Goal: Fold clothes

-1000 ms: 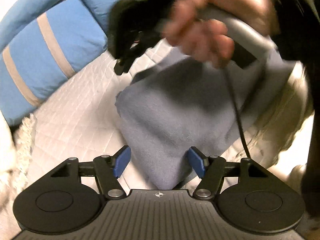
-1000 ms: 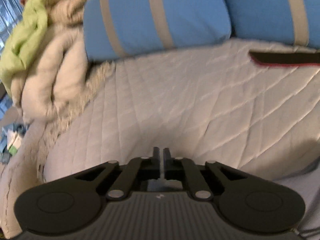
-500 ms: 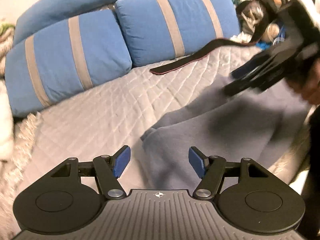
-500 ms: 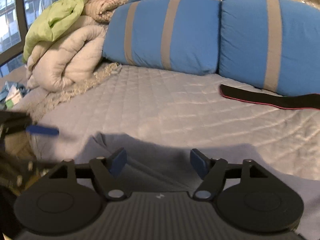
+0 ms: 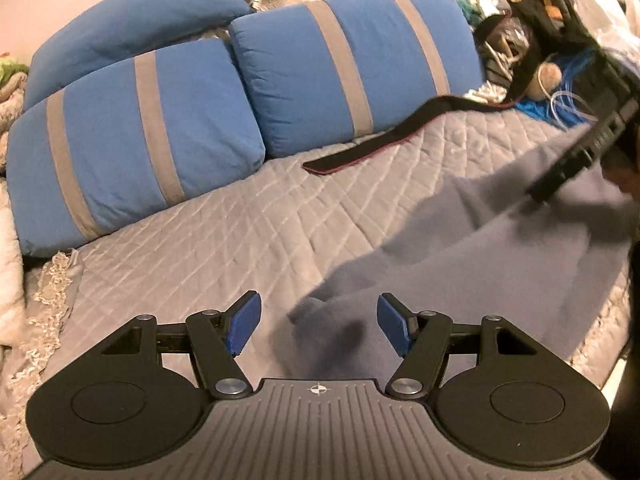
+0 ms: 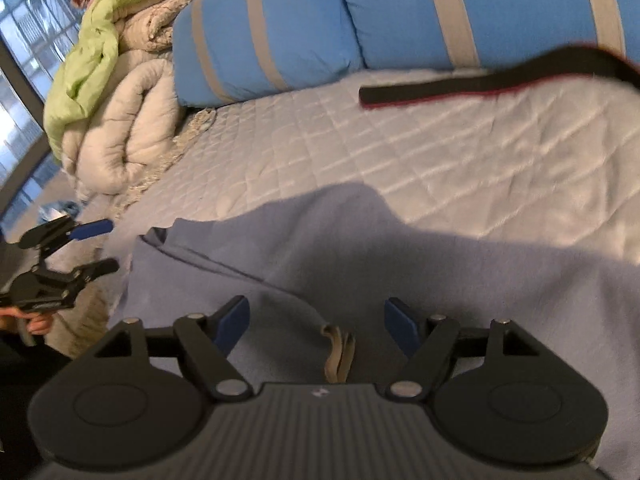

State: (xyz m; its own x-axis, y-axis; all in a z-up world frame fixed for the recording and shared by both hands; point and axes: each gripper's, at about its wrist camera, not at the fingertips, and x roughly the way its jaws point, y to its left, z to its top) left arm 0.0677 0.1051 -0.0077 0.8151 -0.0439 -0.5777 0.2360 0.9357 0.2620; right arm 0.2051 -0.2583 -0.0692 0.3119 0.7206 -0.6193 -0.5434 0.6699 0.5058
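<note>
my left gripper (image 5: 319, 329) is wide open, nothing between the blue pads, hovering at the near corner of the grey-blue garment (image 5: 472, 264). my right gripper (image 6: 316, 326) is spread open too, empty, low over the same garment (image 6: 360, 264), which lies flat on the quilted bedspread (image 6: 440, 148). a black strap (image 6: 472, 88) lies farther back by the blue striped pillows (image 5: 132, 136).
</note>
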